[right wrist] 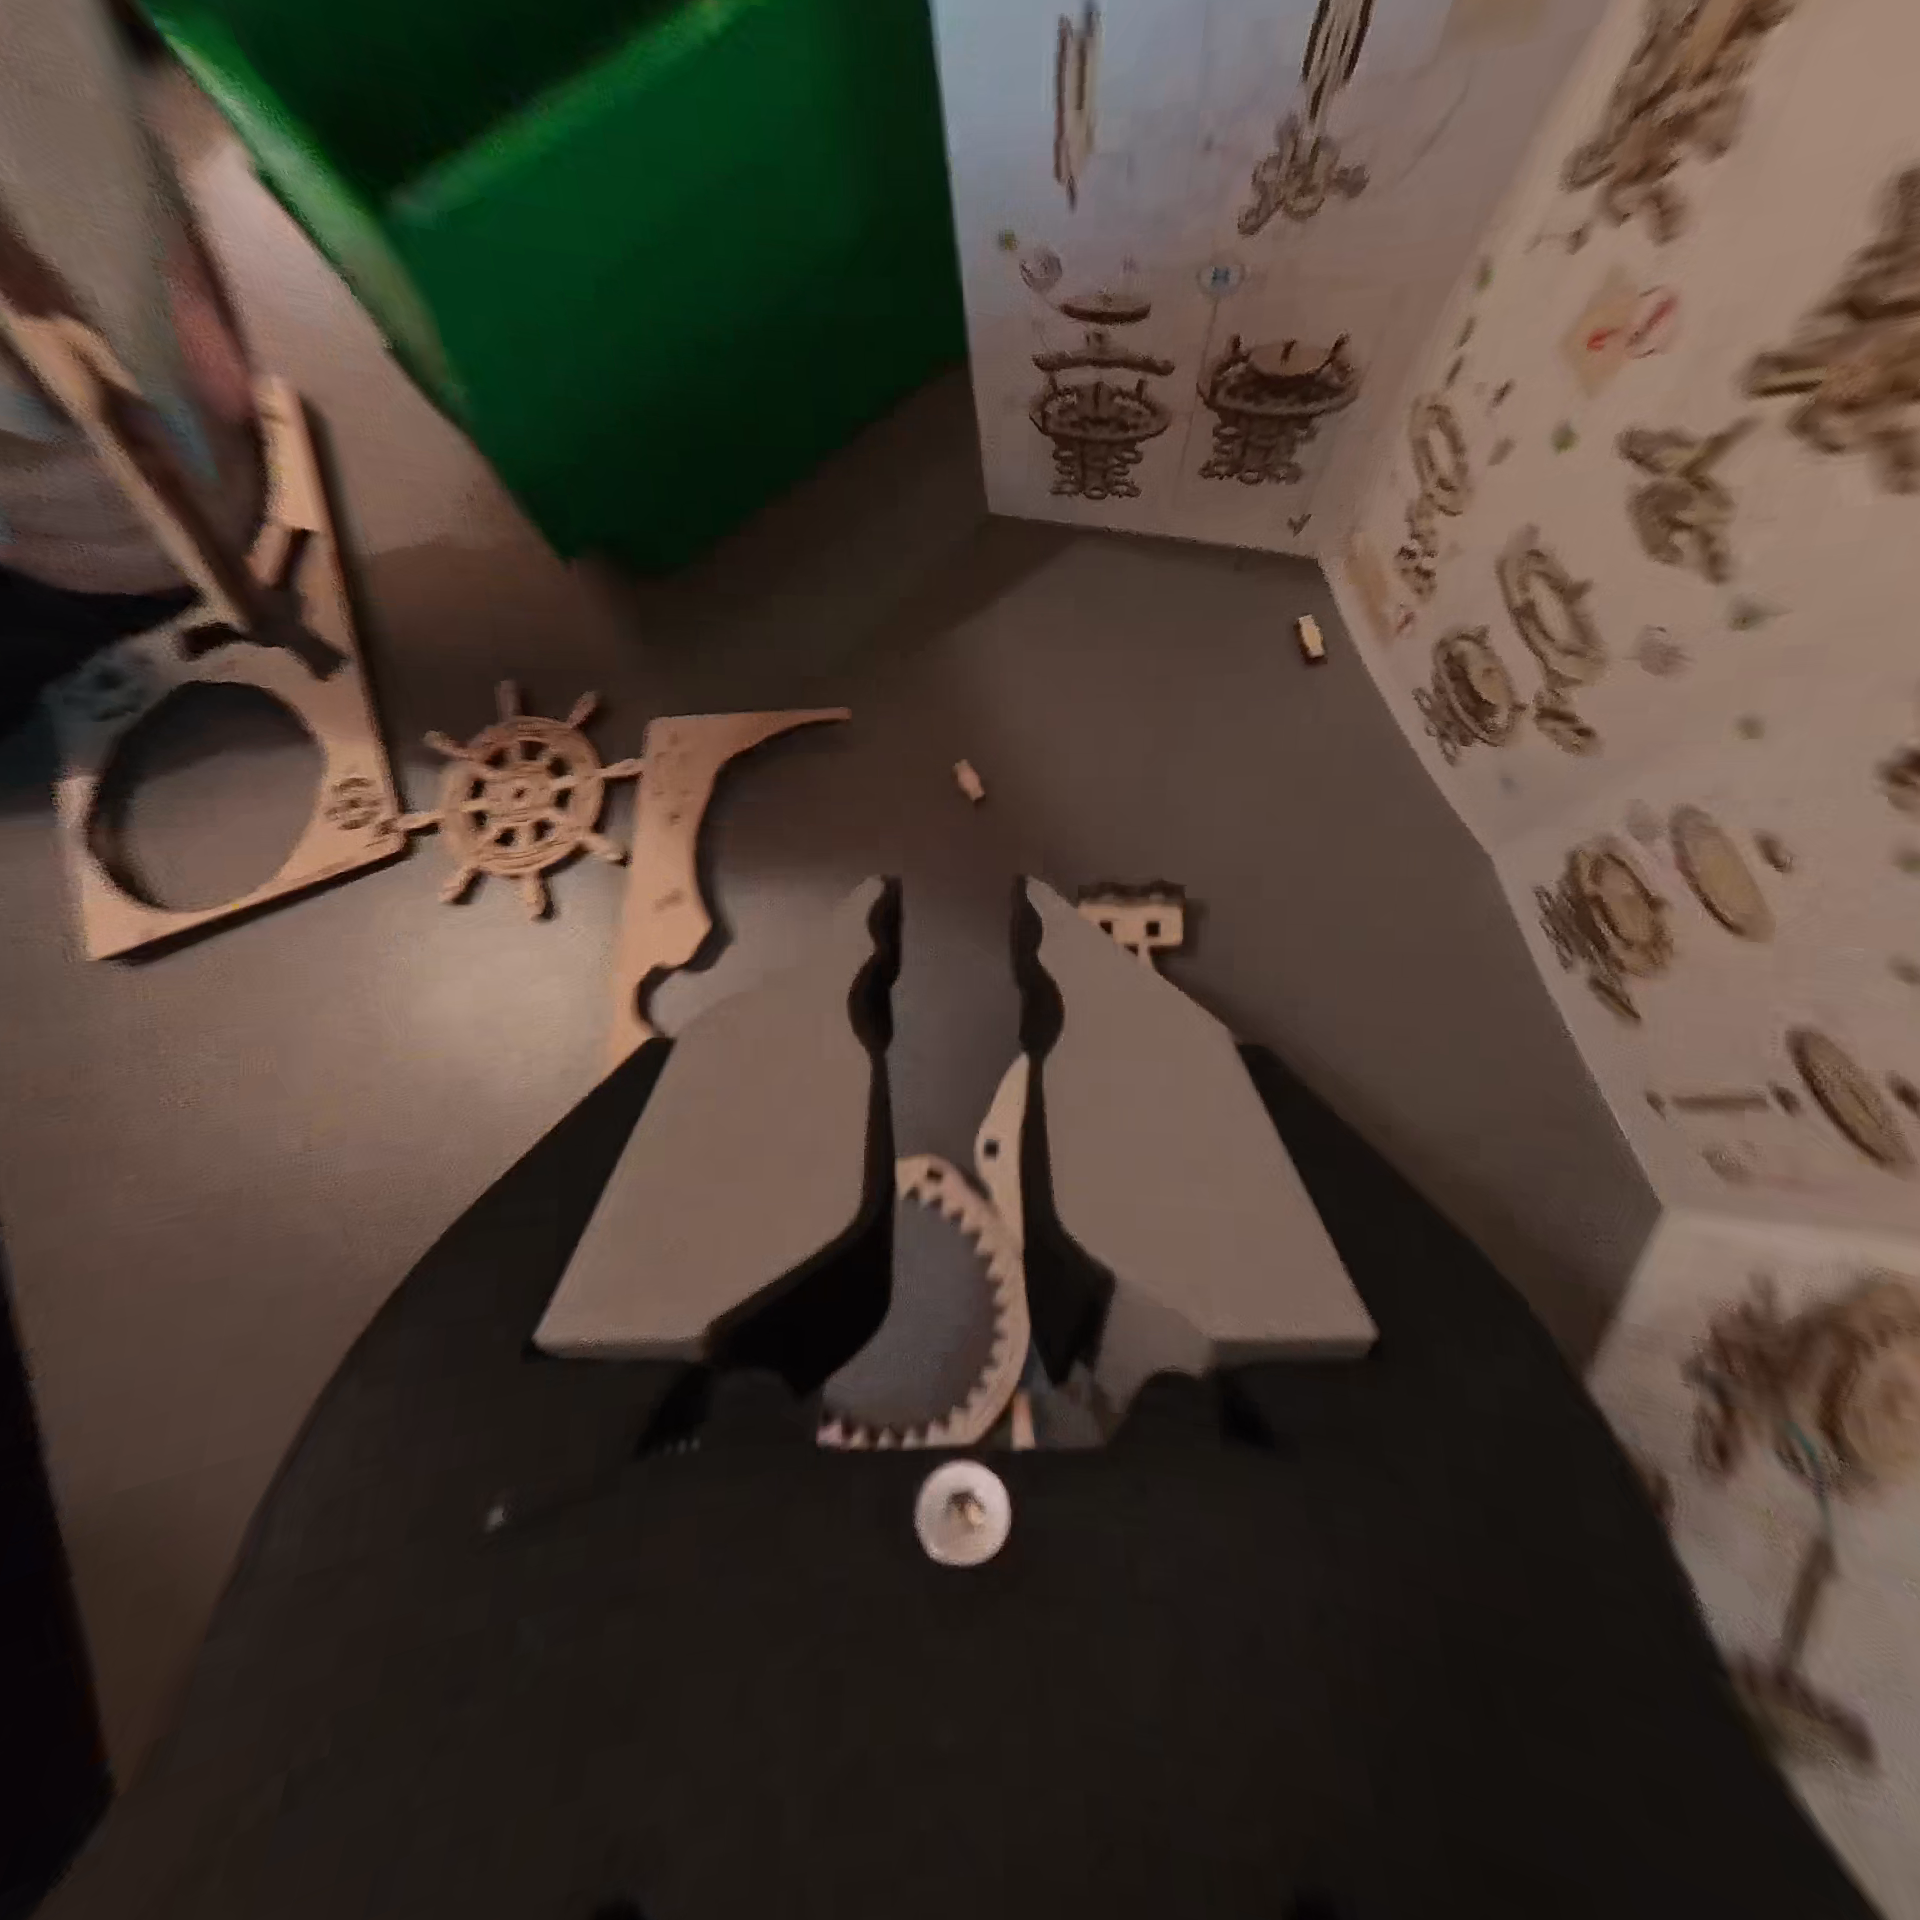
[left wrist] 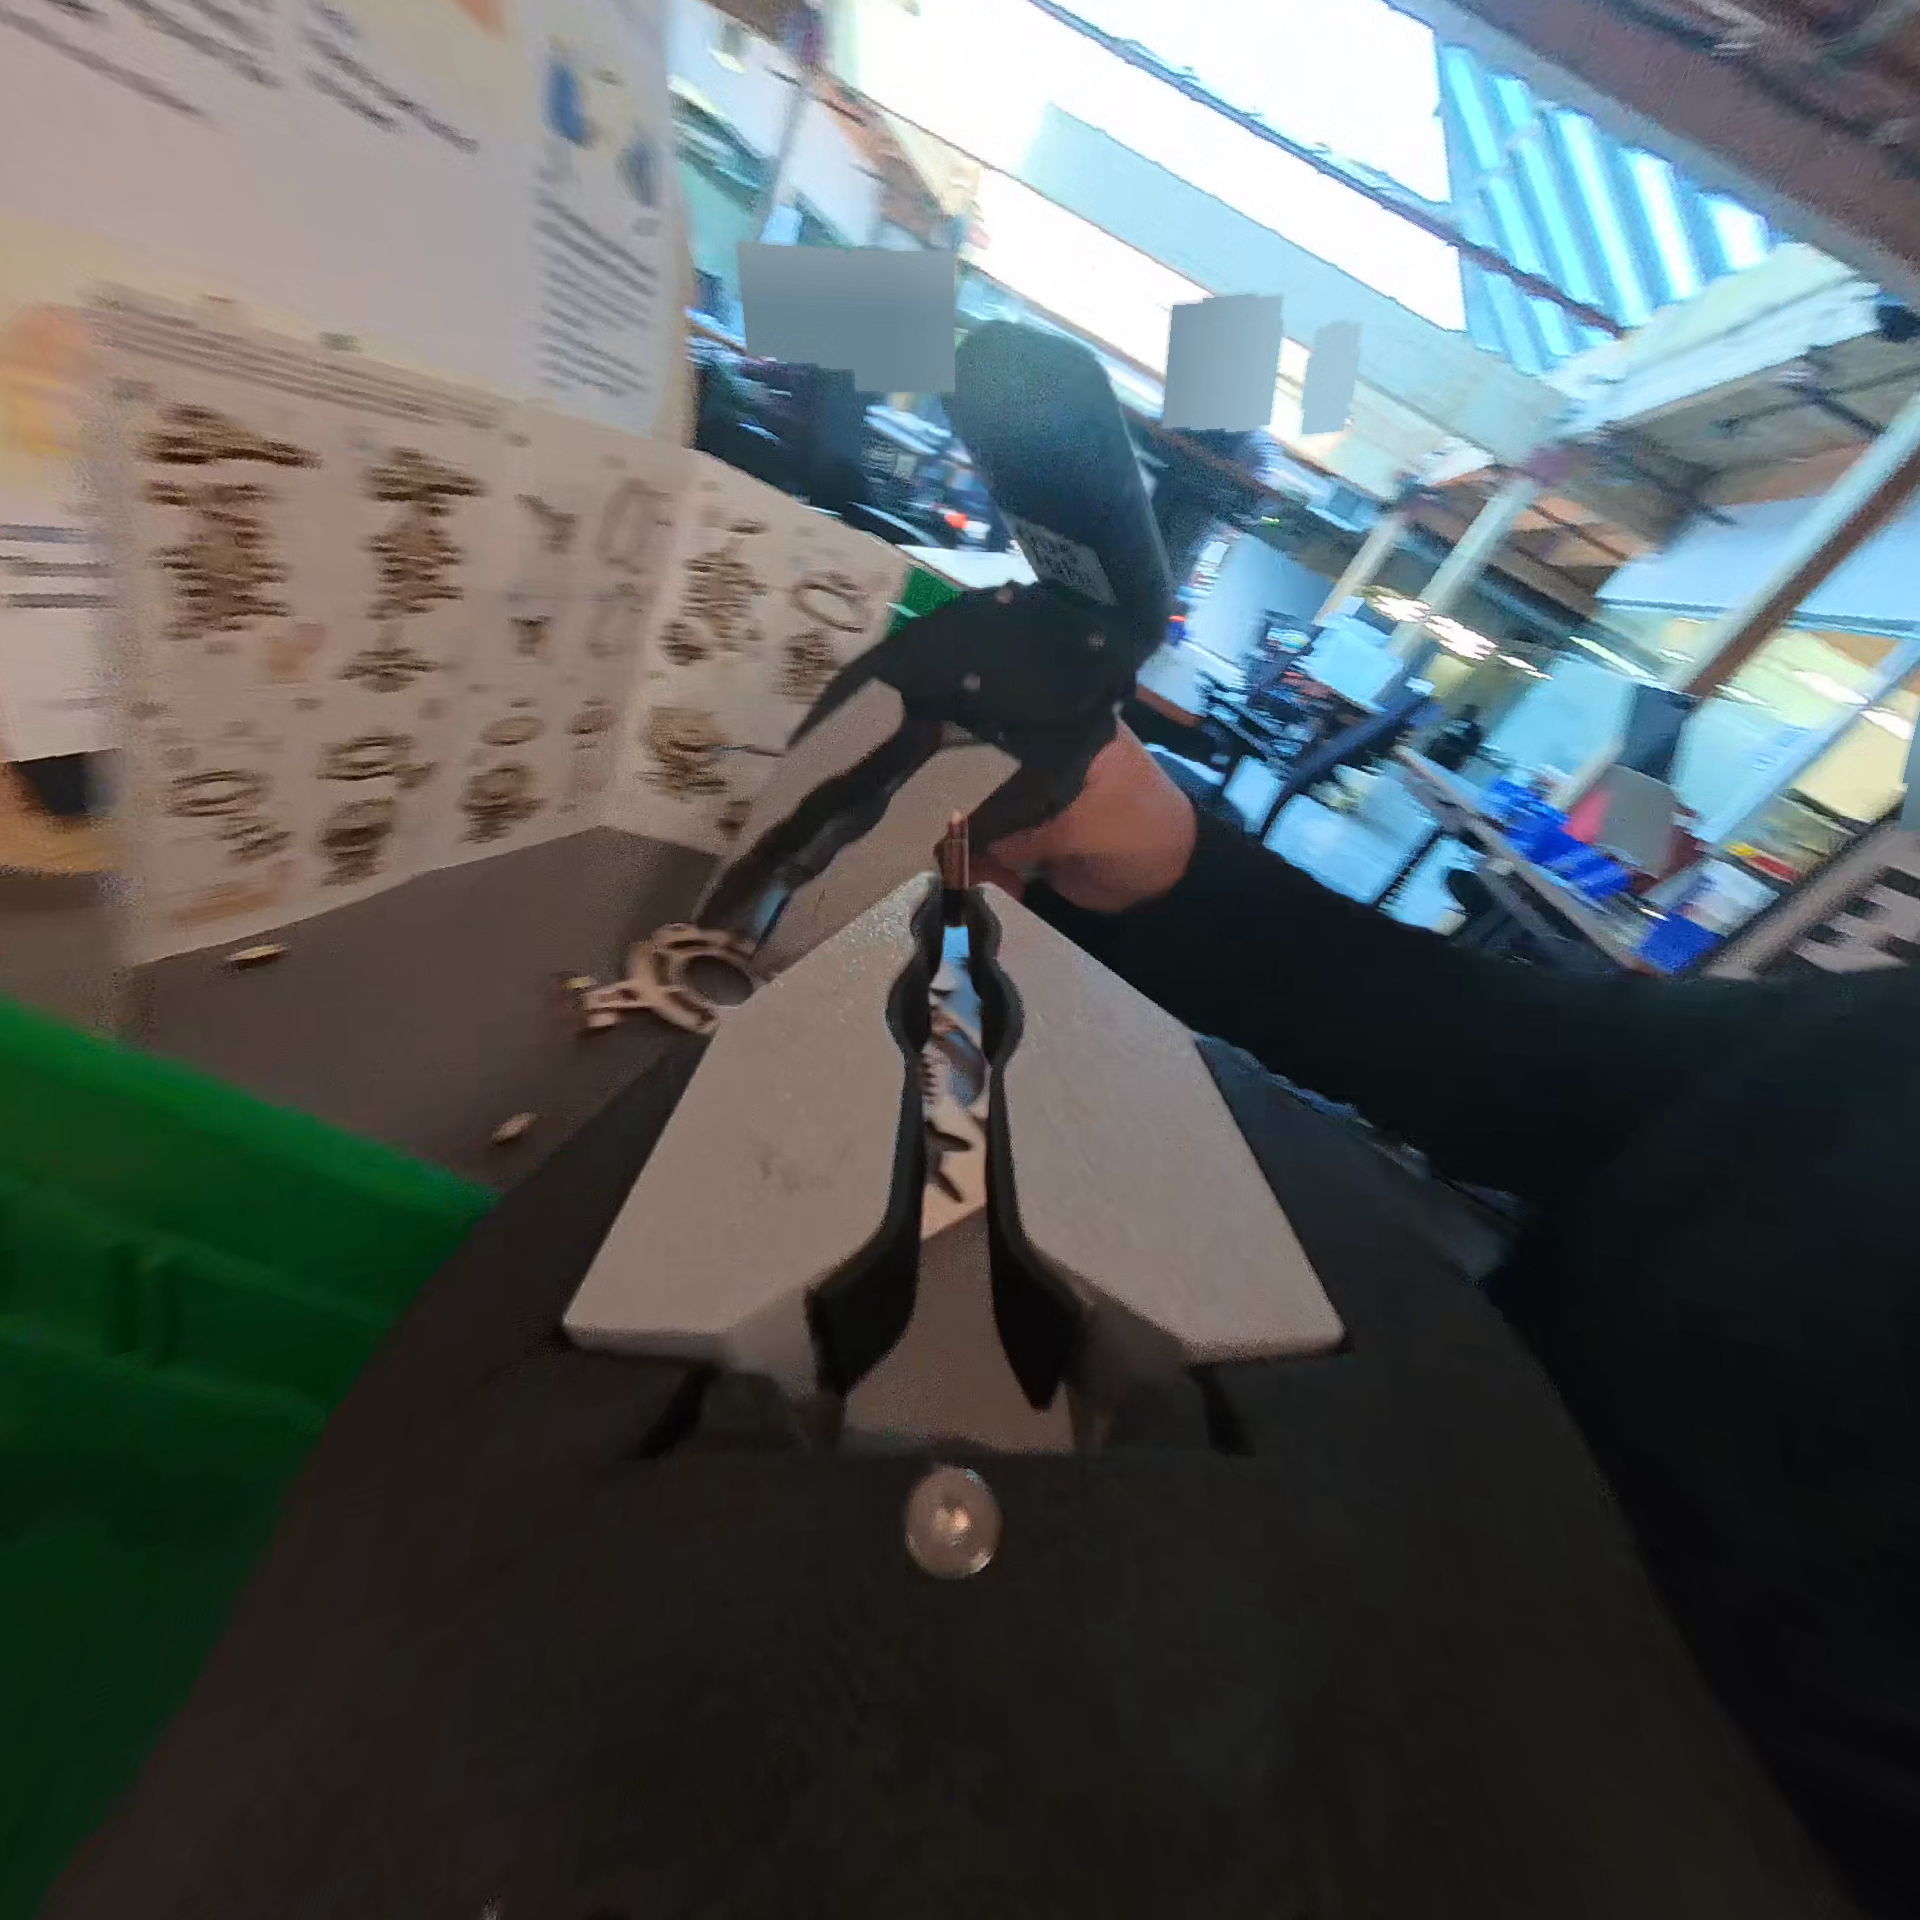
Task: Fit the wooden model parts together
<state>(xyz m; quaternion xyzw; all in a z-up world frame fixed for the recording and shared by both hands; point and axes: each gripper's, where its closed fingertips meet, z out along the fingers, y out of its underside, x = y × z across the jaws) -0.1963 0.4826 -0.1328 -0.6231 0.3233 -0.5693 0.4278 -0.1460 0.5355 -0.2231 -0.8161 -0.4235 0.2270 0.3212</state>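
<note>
My left gripper [left wrist: 954,904] is shut on a thin wooden part [left wrist: 954,847], seen edge-on and sticking up past the fingertips. It is held above the grey table [left wrist: 416,987]. My right gripper [right wrist: 958,894] is open, and bare table shows between its tips. A toothed wooden ring [right wrist: 977,1278] and a curved wooden piece [right wrist: 1003,1132] show between the fingers nearer their base. A small notched wooden piece [right wrist: 1138,914] lies just right of the right fingertip. In the left wrist view the right gripper [left wrist: 743,920] points down at a wooden ring part [left wrist: 665,982] on the table.
A wooden ship's wheel [right wrist: 520,800], a curved offcut [right wrist: 675,831] and a sheet with a round hole [right wrist: 239,790] lie to the left. A green box [right wrist: 644,260] stands behind them. Upright instruction sheets [right wrist: 1662,623] wall the back and right. Small wooden bits [right wrist: 968,779] lie loose. Some 12 cm of space lies between my two pairs of fingers. The curved offcut [right wrist: 675,831] is about 9 cm from my right fingertips and 15 cm from my left.
</note>
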